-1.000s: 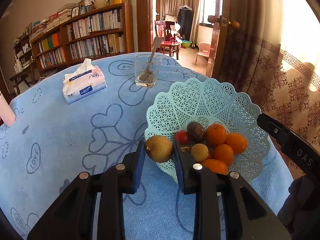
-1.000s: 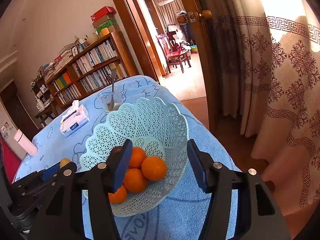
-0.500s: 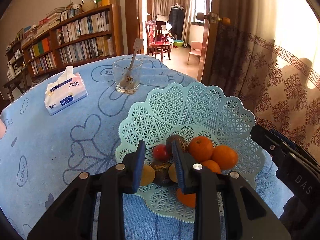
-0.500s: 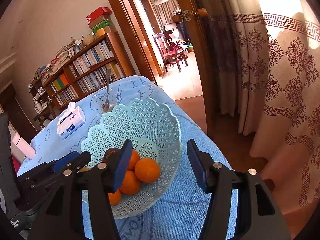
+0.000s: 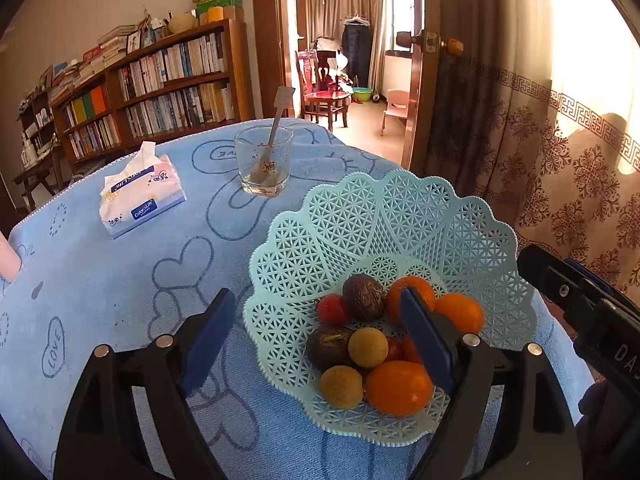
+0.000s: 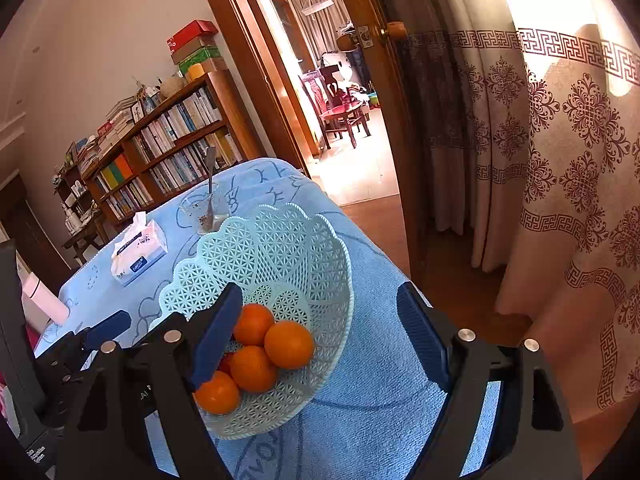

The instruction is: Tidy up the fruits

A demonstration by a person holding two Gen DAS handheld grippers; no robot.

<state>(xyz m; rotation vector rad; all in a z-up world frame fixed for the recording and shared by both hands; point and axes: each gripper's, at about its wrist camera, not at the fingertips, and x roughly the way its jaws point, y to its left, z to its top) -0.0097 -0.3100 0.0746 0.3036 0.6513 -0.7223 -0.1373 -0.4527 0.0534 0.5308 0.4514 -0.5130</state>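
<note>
A pale green lattice basket (image 5: 384, 216) (image 6: 280, 248) stands on the blue cloth near the table's right edge. It holds several oranges (image 5: 398, 388) (image 6: 289, 344), two tan round fruits (image 5: 341, 386), two dark brown fruits (image 5: 363, 297) and a red one (image 5: 332, 309). My left gripper (image 5: 318, 340) is open and empty, its jaws wide over the basket's near rim. My right gripper (image 6: 320, 336) is open and empty above the basket's right side; it shows in the left wrist view (image 5: 580, 304) at the right.
A glass with a spoon (image 5: 264, 166) and a tissue pack (image 5: 140, 196) lie farther back on the blue cloth (image 5: 120, 280). A pink object (image 5: 8, 256) stands at the left edge. The table edge, curtain (image 6: 560, 200) and doorway are on the right.
My left gripper carried a tan fruit over the basket, opened wide and let it go; the fruit now lies in the basket. The right gripper stayed open and nearly still.
</note>
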